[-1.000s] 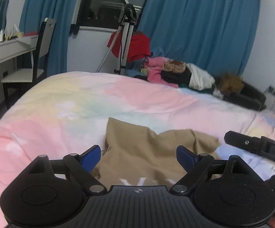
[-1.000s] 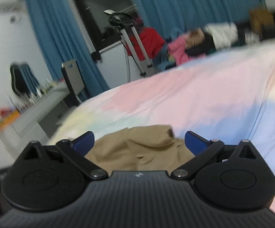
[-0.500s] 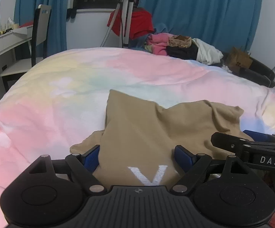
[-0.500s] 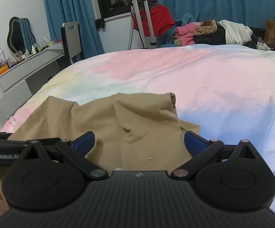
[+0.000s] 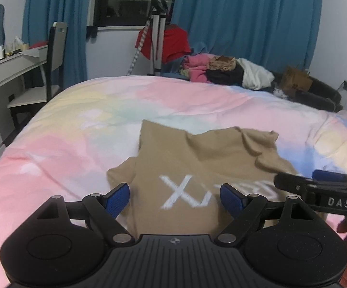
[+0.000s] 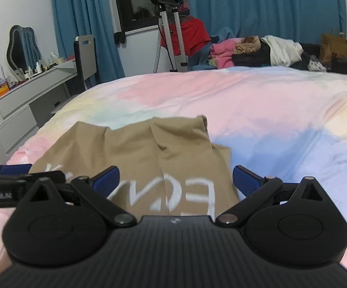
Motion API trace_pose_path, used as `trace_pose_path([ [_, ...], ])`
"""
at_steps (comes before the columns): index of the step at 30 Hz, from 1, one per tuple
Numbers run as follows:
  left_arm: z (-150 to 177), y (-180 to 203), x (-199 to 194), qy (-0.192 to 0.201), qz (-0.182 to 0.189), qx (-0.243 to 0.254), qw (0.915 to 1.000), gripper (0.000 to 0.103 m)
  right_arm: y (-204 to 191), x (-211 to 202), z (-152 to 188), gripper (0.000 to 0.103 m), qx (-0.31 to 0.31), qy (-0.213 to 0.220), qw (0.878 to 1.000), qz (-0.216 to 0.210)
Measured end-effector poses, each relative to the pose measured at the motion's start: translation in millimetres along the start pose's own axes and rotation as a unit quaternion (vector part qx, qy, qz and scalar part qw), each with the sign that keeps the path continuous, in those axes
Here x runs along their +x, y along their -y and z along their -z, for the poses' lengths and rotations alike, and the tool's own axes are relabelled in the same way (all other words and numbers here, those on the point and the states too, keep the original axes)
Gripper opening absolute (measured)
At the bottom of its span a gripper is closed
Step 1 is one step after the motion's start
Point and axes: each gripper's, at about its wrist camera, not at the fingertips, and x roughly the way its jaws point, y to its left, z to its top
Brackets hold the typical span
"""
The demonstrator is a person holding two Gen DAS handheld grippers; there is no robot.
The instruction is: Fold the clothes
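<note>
A tan T-shirt [image 5: 197, 158] with white lettering lies rumpled, print side up, on a pastel bedspread [image 5: 77, 144]. My left gripper [image 5: 174, 196] hovers open over the shirt's near left part, blue pads apart and nothing pinched between them. In the right wrist view the same shirt [image 6: 173, 153] lies ahead, and my right gripper [image 6: 176, 176] stands open above its near right part. Each gripper shows in the other's view: the right gripper [image 5: 317, 187] at the right edge, the left gripper [image 6: 17, 175] at the left edge. The shirt's near hem is hidden under the gripper bodies.
A pile of mixed clothes [image 5: 221, 69] lies beyond the bed's far edge, beside a garment steamer stand [image 5: 156, 36] with a red cloth. A chair [image 5: 53, 55] and grey dresser [image 5: 5, 72] stand at left. A brown paper bag [image 5: 296, 81] sits at far right.
Both grippers have drawn back toward the near edge and dipped, so more of the shirt and its white lettering shows. Both have stayed open.
</note>
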Motion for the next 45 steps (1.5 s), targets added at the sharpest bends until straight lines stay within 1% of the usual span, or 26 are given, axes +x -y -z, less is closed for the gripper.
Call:
trace_pose_path([
  [4, 4, -3, 7, -0.027, -0.006, -0.007, 0.9996, 0.085, -2, 7, 14, 0.102, -0.005, -0.027, 1.0, 0.004],
  [9, -1, -8, -2, -0.052, -0.005, -0.051, 0.9973, 0.086, 2, 15, 22, 0.102, 0.003, -0.038, 0.999, 0.003],
  [10, -4, -10, -7, -0.059, 0.001, -0.065, 0.9962, 0.086, 3, 16, 22, 0.102, 0.006, -0.04, 0.999, 0.002],
  [12, -13, -19, -23, -0.063, 0.045, -0.114, 0.9905, 0.087, 3, 15, 23, 0.102, 0.009, -0.041, 0.999, 0.001],
  [13, -13, -25, -30, -0.06, 0.071, -0.149, 0.9845, 0.089, 3, 15, 23, 0.102, 0.01, -0.042, 0.999, 0.0],
  [14, -13, -32, -37, -0.058, 0.096, -0.184, 0.9765, 0.094, 3, 15, 23, 0.102, 0.011, -0.042, 0.999, 0.0],
  [15, -13, -38, -43, -0.057, 0.121, -0.217, 0.9669, 0.096, 3, 14, 23, 0.102, 0.012, -0.043, 0.999, 0.0],
  [16, -11, -44, -45, -0.065, 0.144, -0.243, 0.9571, 0.096, 3, 14, 23, 0.102, 0.013, -0.043, 0.999, -0.001],
  [19, 1, -52, -37, -0.123, 0.192, -0.292, 0.9288, 0.096, 4, 13, 23, 0.102, 0.016, -0.045, 0.999, 0.0],
  [20, 7, -52, -31, -0.146, 0.198, -0.3, 0.9217, 0.096, 4, 13, 23, 0.102, 0.018, -0.045, 0.999, 0.001],
  [22, 18, -51, -17, -0.185, 0.202, -0.314, 0.9093, 0.096, 3, 12, 23, 0.102, 0.02, -0.045, 0.999, 0.005],
  [23, 23, -51, -10, -0.198, 0.199, -0.322, 0.9042, 0.095, 2, 12, 23, 0.102, 0.019, -0.045, 0.999, 0.006],
  [24, 28, -51, -4, -0.21, 0.196, -0.33, 0.8992, 0.095, 2, 11, 23, 0.102, 0.018, -0.044, 0.999, 0.007],
  [25, 32, -53, 1, -0.213, 0.191, -0.342, 0.8953, 0.095, 1, 11, 23, 0.102, 0.019, -0.044, 0.999, 0.008],
  [29, 49, -72, 18, -0.198, 0.175, -0.413, 0.8714, 0.093, 3, 12, 23, 0.102, 0.026, -0.045, 0.999, 0.007],
  [31, 53, -81, 17, -0.174, 0.171, -0.441, 0.8638, 0.09, 2, 12, 23, 0.102, 0.025, -0.044, 0.999, 0.009],
  [32, 54, -85, 16, -0.162, 0.167, -0.451, 0.8617, 0.089, 2, 12, 23, 0.102, 0.025, -0.043, 0.999, 0.01],
  [34, 48, -86, 10, -0.135, 0.152, -0.439, 0.8753, 0.089, 0, 12, 23, 0.102, 0.024, -0.042, 0.999, 0.013],
  [36, 40, -81, 3, -0.112, 0.134, -0.408, 0.8958, 0.088, 0, 11, 23, 0.102, 0.023, -0.041, 0.999, 0.014],
  [37, 37, -77, 1, -0.105, 0.13, -0.396, 0.9029, 0.087, 1, 11, 23, 0.102, 0.025, -0.041, 0.999, 0.014],
  [41, 28, -56, -8, -0.084, 0.103, -0.344, 0.9296, 0.081, 3, 10, 22, 0.102, 0.035, -0.041, 0.998, 0.012],
  [45, 21, -37, -19, -0.061, 0.085, -0.285, 0.9528, 0.081, 5, 10, 22, 0.102, 0.045, -0.042, 0.998, 0.011],
])
